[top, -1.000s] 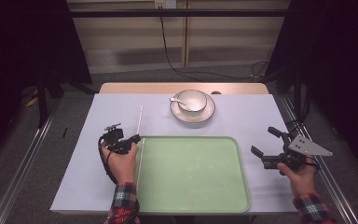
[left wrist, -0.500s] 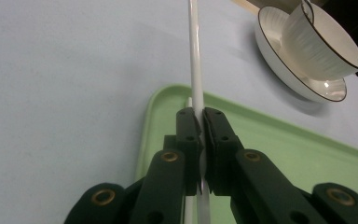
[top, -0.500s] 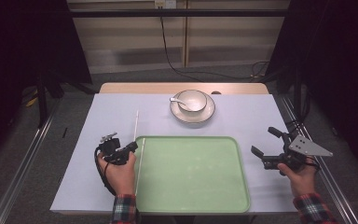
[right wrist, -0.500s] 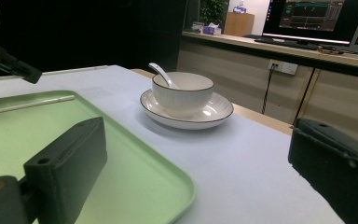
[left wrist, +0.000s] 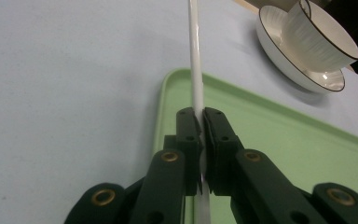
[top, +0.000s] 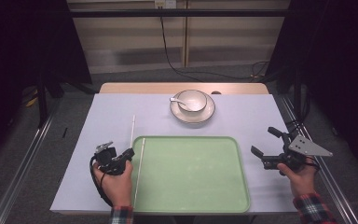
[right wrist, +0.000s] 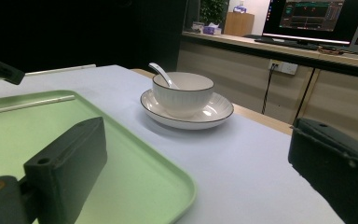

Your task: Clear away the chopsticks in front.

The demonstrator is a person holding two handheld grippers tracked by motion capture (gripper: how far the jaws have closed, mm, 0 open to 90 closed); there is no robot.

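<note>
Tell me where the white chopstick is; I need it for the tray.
In the high view, the white chopstick is clamped in the left gripper, lying along the green tray's left rim.

- The left gripper (top: 129,154) has slid back along the table, toward the person and the near edge.
- The long white stick (top: 132,131) pinched in its jaws has come back with it.
- A second white stick (top: 140,163) now lies along the left rim of the green tray (top: 191,205).
- Less of the person's left sleeve (top: 121,215) can be seen at the bottom.
</note>
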